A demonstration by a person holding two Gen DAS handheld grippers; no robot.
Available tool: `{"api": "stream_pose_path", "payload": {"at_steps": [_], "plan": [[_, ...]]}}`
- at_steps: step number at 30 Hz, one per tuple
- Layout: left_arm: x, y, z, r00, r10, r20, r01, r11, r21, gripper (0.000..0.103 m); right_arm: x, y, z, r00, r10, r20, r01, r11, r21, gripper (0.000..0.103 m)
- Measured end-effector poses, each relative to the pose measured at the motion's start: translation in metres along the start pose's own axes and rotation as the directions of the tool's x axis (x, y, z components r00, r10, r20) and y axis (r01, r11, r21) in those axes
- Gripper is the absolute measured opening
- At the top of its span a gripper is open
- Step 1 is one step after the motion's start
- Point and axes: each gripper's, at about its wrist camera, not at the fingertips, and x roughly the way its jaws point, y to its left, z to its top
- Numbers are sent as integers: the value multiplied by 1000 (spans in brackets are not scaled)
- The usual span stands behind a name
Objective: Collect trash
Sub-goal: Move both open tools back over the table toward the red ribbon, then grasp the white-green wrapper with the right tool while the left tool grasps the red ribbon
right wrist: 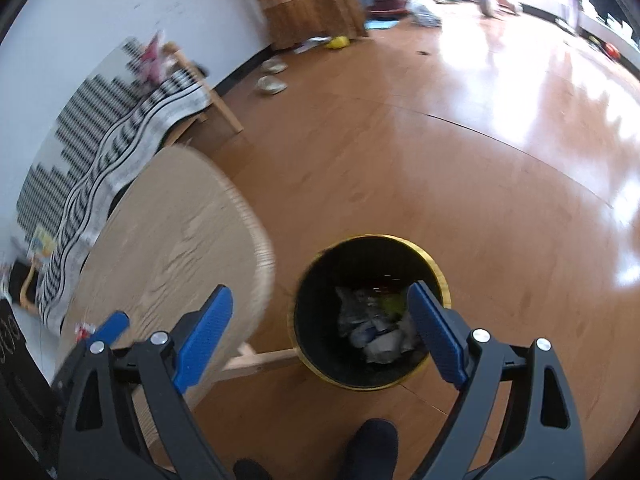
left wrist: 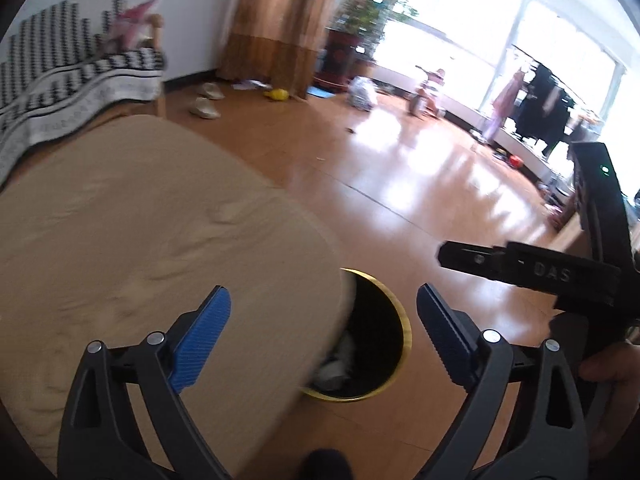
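A black trash bin with a gold rim stands on the wooden floor beside a round wooden table. Crumpled trash lies inside it. In the left wrist view the bin is partly hidden under the table's edge. My right gripper is open and empty, above the bin's near side. My left gripper is open and empty, over the table edge and bin. The right gripper's black body shows at the right of the left wrist view.
A chair draped with a black-and-white cloth stands behind the table. A small red-and-white scrap lies on the table near its edge. Shoes, a yellow toy and a white bag lie on the far floor. My feet are below.
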Motion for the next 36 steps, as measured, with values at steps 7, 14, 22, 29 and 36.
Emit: {"api": "stream_pose_path", "payload": {"at_steps": [7, 14, 22, 29, 36], "plan": [[-64, 129, -12, 977, 214, 19, -209, 965, -161, 91, 25, 123, -14, 993, 103, -65, -115, 964, -239, 86], [-145, 259, -46, 919, 394, 2, -369, 864, -342, 91, 64, 279, -56, 961, 197, -191, -268, 829, -490, 77], [-216, 356, -94, 872, 489, -32, -442, 757, -481, 91, 125, 413, -108, 942, 162, -295, -324, 675, -662, 66], [-233, 392, -120, 857, 511, -64, -467, 719, -514, 91, 171, 468, -129, 949, 107, -297, -303, 577, -759, 55], [-226, 402, -121, 867, 494, -68, -456, 731, -507, 91, 189, 485, -130, 947, 126, -296, -316, 541, -780, 38]]}}
